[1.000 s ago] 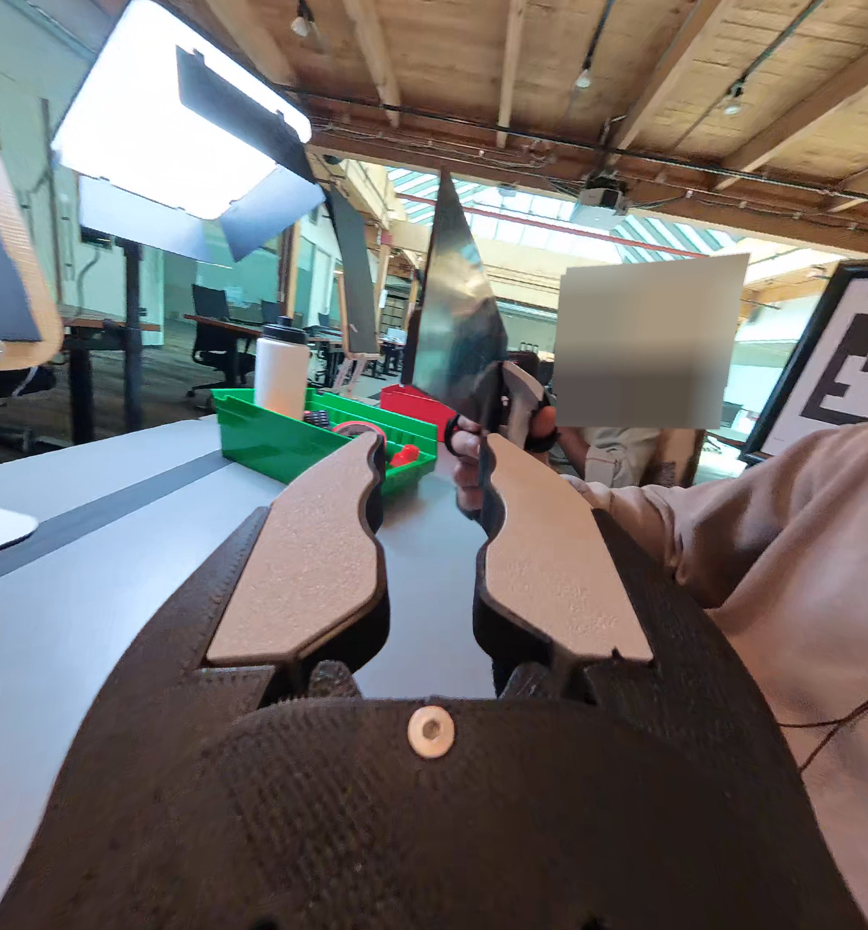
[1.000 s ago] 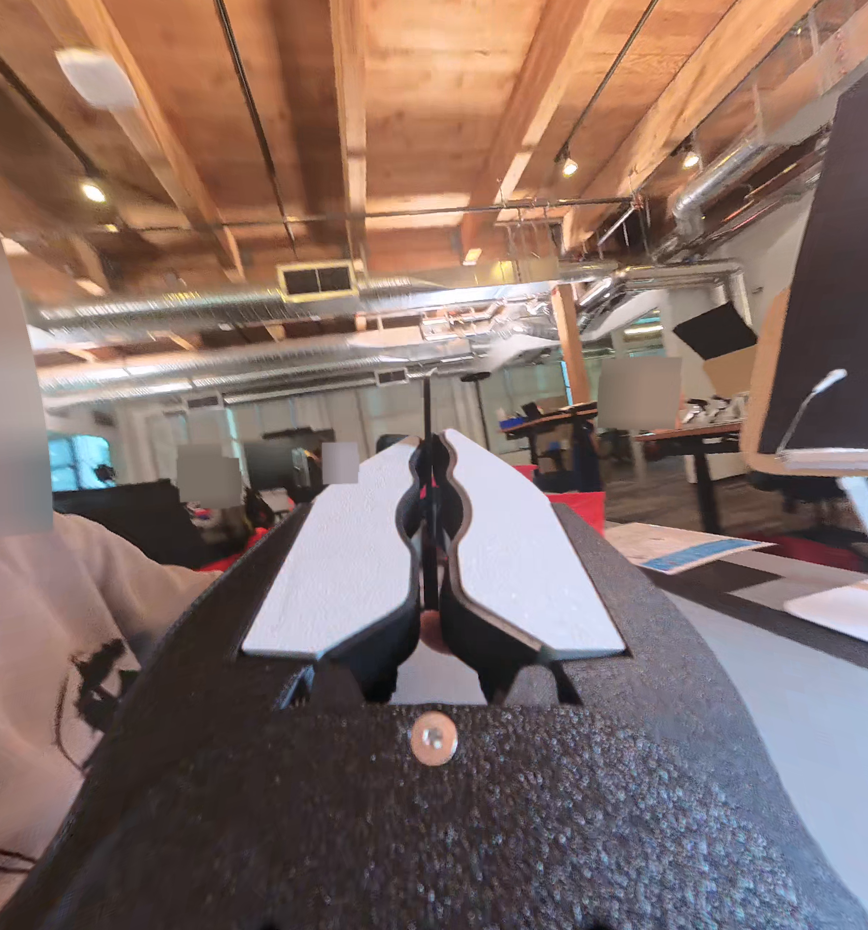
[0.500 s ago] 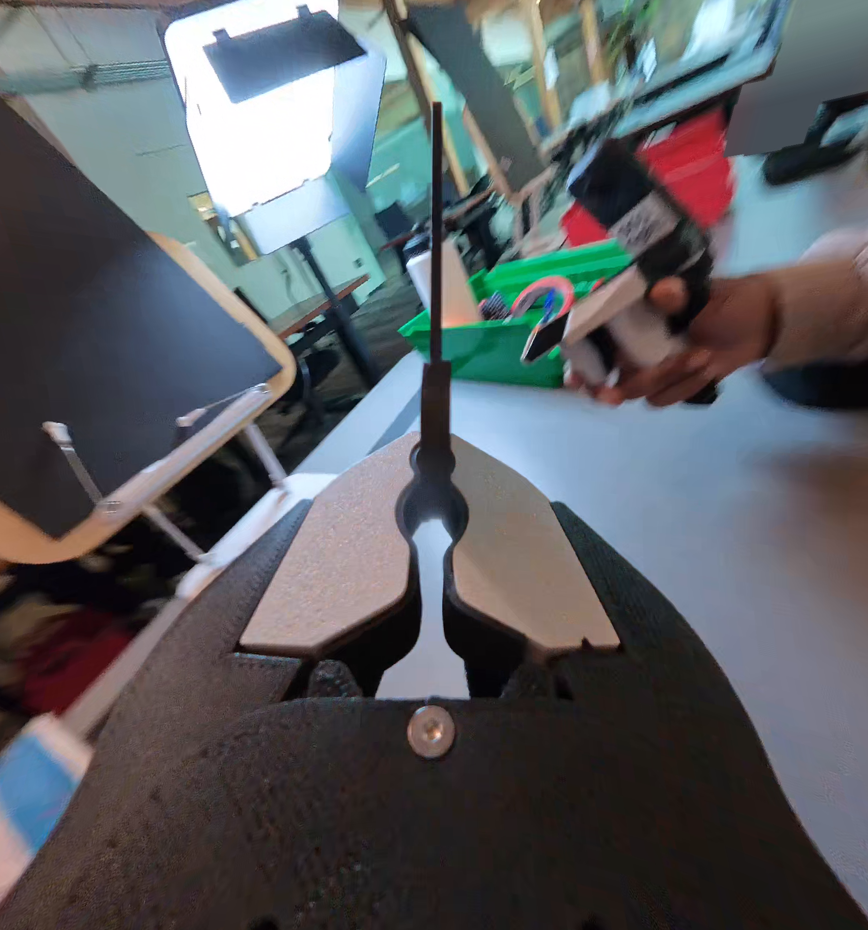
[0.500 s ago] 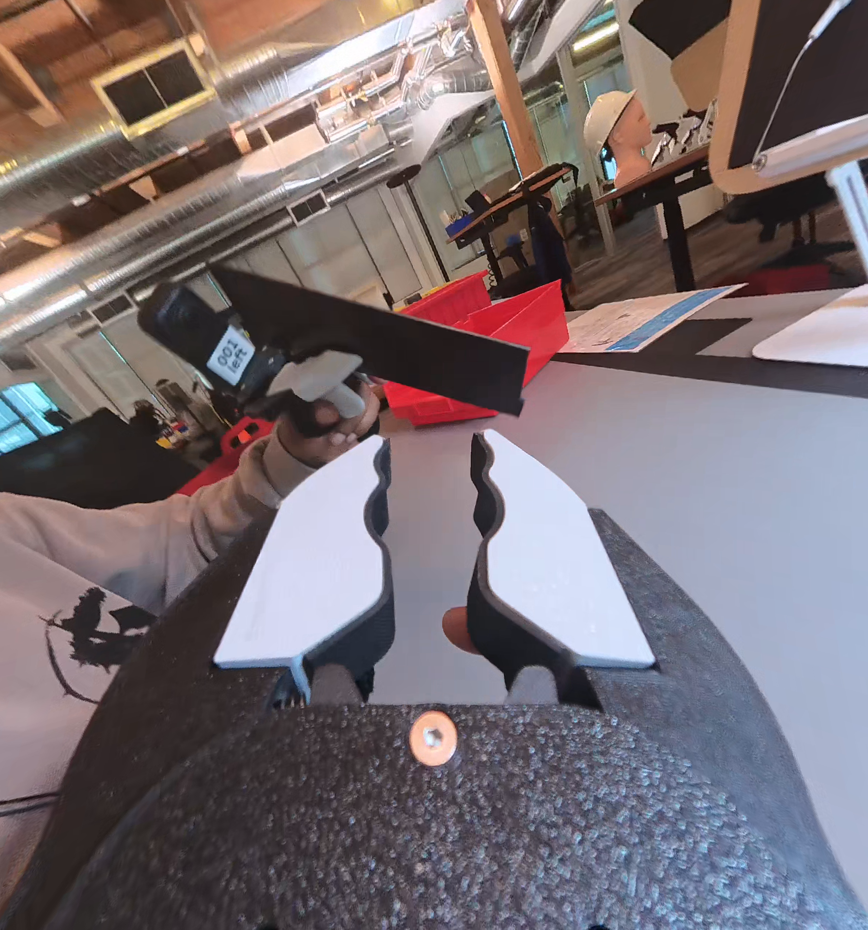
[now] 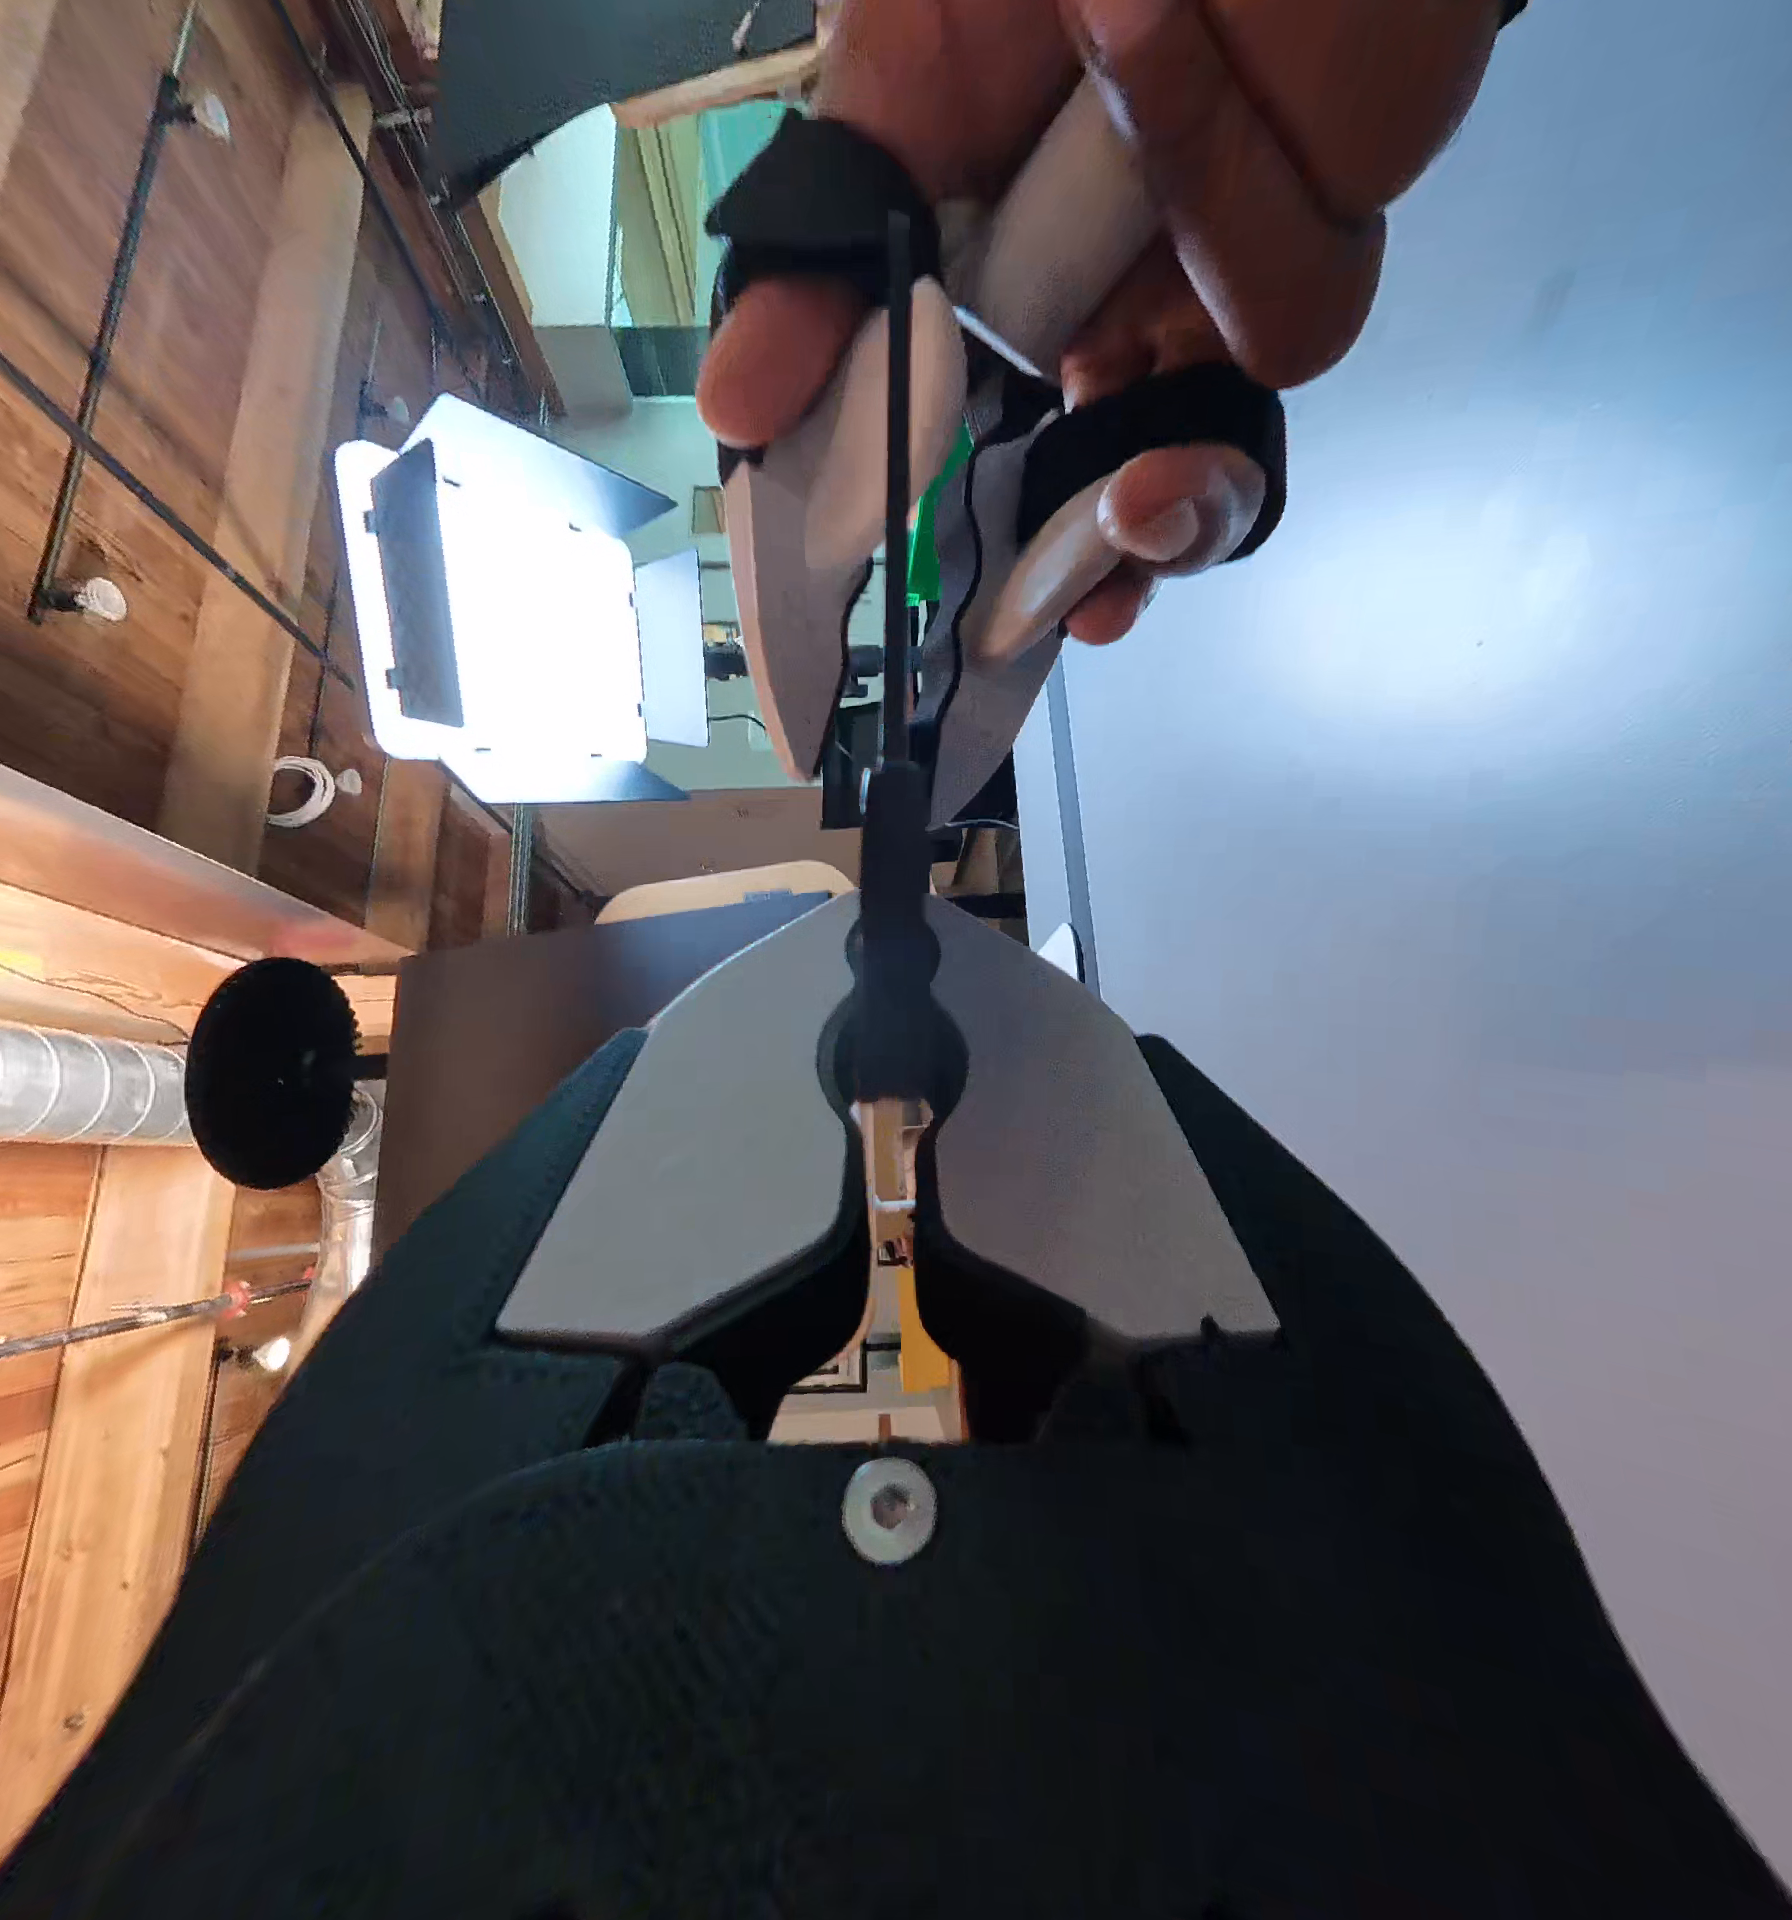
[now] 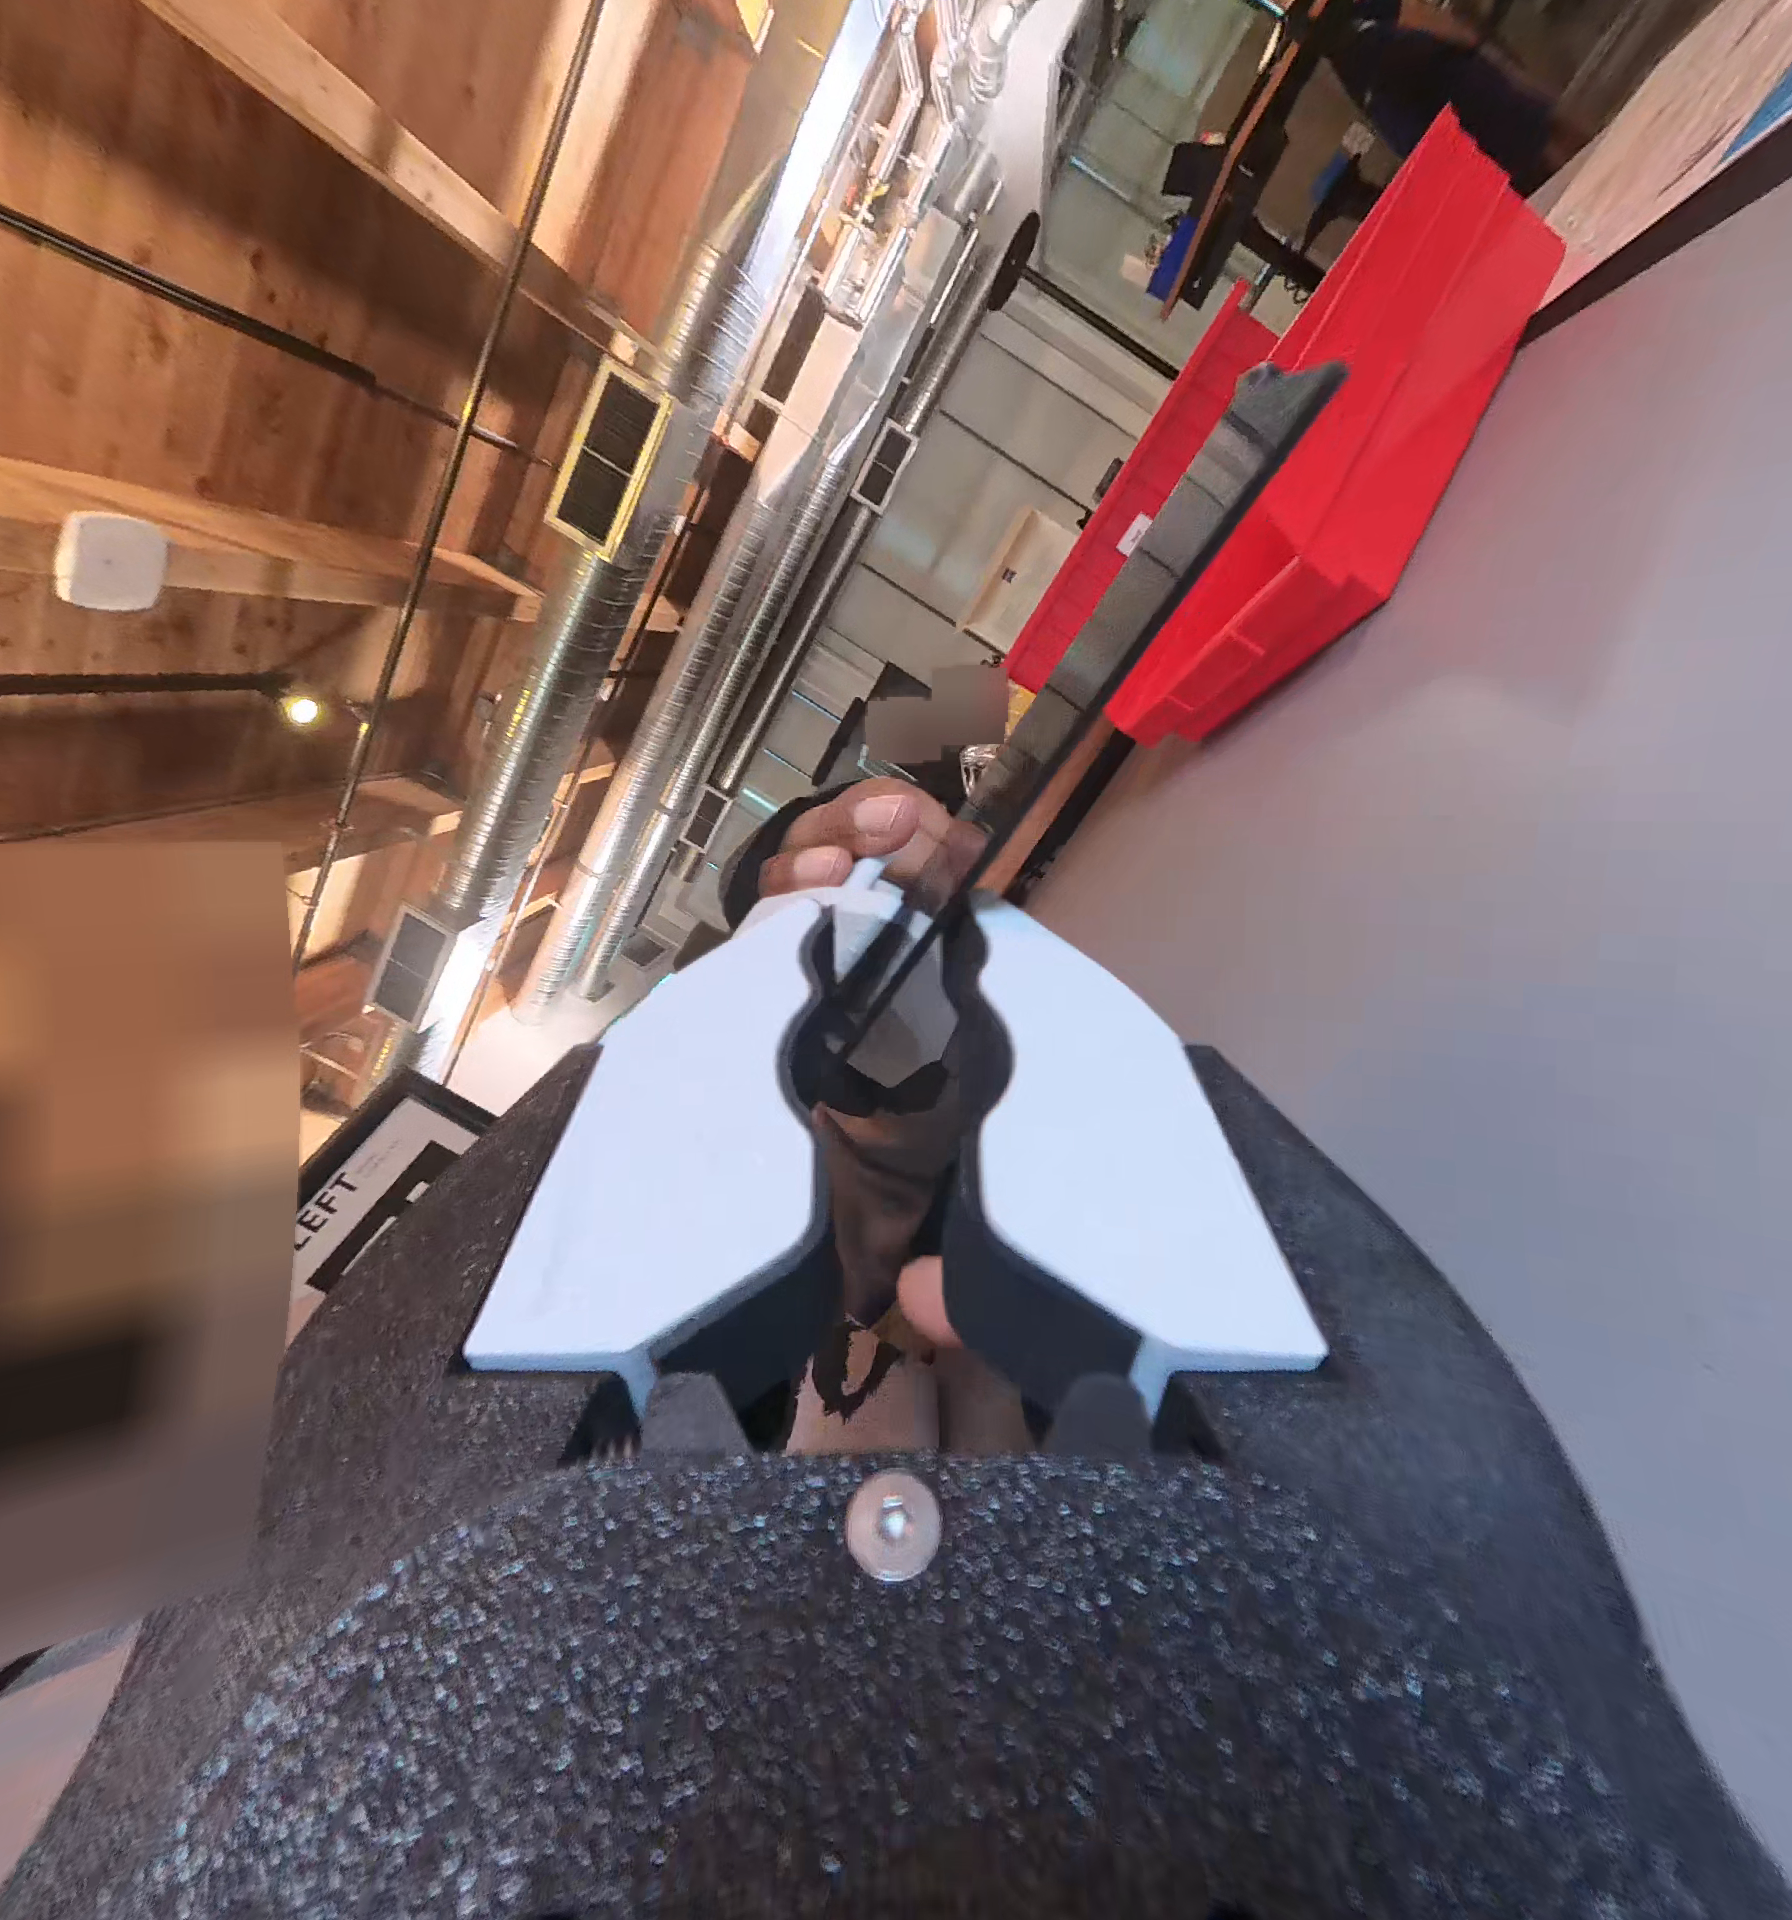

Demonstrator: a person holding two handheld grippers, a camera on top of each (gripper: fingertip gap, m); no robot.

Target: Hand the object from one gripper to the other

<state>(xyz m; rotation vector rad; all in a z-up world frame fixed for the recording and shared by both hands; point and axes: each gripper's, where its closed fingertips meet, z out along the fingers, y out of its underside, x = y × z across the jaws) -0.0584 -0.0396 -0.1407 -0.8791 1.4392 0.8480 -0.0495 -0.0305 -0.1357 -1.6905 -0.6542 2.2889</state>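
The object is a thin, flat black blade-like piece with a thicker stem point(image 5: 894, 831). My left gripper point(image 5: 892, 920) is shut on that stem, and the blade stands edge-on straight ahead of it. My right gripper point(image 5: 874, 774) faces it from above, held by a hand, with a finger on either side of the blade and a gap showing. In the right wrist view the blade point(image 6: 1183, 540) runs diagonally up and right from between my right gripper's point(image 6: 897, 920) parted fingers. The hand point(image 6: 850, 831) holding the left gripper sits just beyond. Both views are rolled sideways.
The grey table point(image 5: 1494, 935) fills the right side of both views. Red bins point(image 6: 1391, 416) stand on it at the far edge. A bright light panel point(image 5: 518, 623) and a strip of green bin point(image 5: 933, 520) lie behind the grippers. Both grippers' tips are close together, under 4 cm apart.
A second ago the right gripper held the blade and the left was open. The left then took it and the right let go. Now both have rolled sideways and the right straddles the blade again.
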